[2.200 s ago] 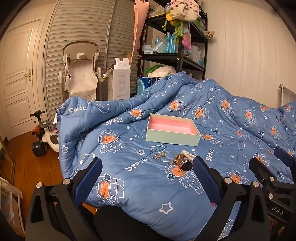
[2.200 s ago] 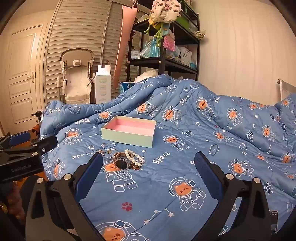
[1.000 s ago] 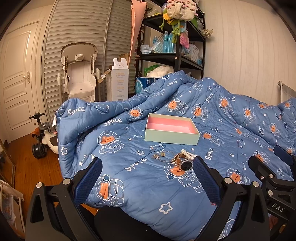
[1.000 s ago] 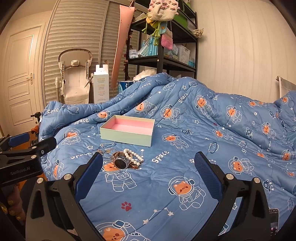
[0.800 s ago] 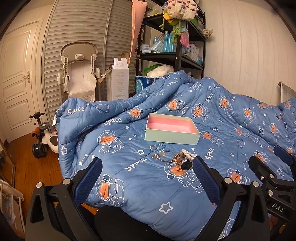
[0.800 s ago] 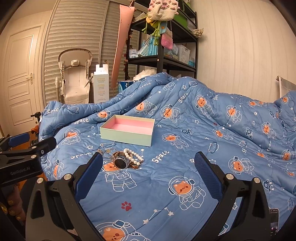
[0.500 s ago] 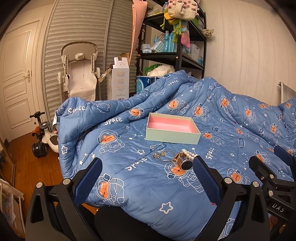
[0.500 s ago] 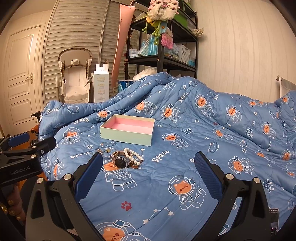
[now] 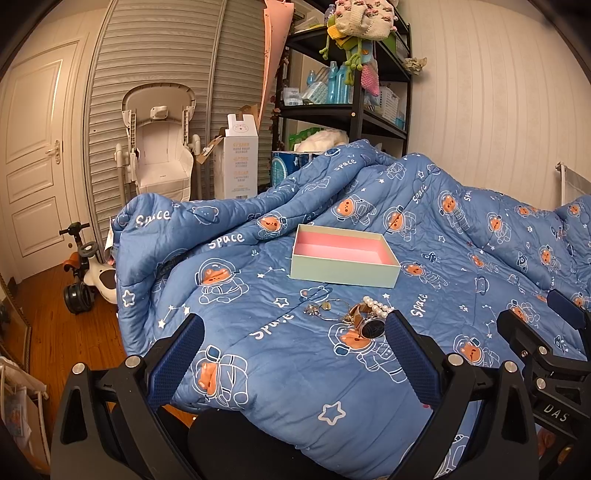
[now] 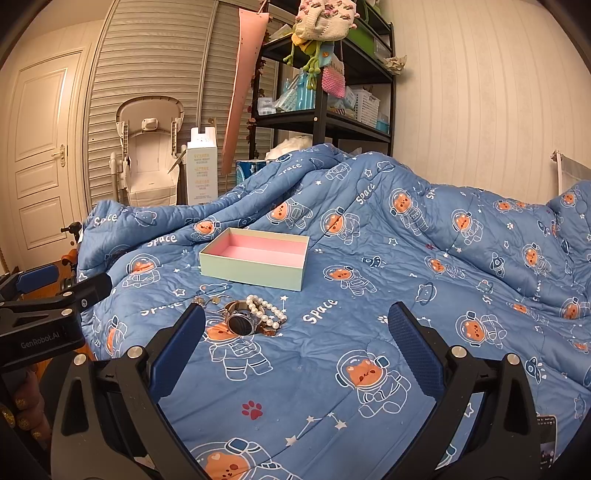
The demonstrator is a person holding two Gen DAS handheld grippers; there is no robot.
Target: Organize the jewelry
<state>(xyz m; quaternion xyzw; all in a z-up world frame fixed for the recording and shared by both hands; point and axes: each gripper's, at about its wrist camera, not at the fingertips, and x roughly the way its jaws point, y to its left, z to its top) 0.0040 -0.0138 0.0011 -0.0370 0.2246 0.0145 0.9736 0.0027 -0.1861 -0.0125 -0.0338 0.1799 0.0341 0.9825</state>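
A blue quilt [image 9: 280, 354] printed with astronaut bears and the word "Space" covers the bed and carries everything; on it sits an open box [image 9: 343, 255], pale green outside and pink inside, with nothing visible in it; this box serves as the landmark. Behind the box and to its left a white baby seat [image 9: 160, 147] stands against the slatted doors, with a tall white carton [image 9: 241, 155] beside it; behind the box and to its right rises a black shelf unit [image 9: 351, 110] crowded with bottles and baskets, a knitted bag [image 9: 364, 18] hanging from its top. Far to the left of the box, on the wooden floor, a small ride-on toy [image 9: 86, 273] is parked. The left tool [image 9: 293, 354] hovers in front of the box, fingers spread wide and holding nothing; the right tool [image 10: 295, 343] hovers likewise to the front right, also spread and empty. Just in front of the box, apart from it, the jewelry lies in a loose cluster: a watch [image 10: 240, 323] with a dark round face, a pearl bracelet [image 10: 266, 310] touching it on the right, and thin chain pieces [image 9: 321, 308] on its left.
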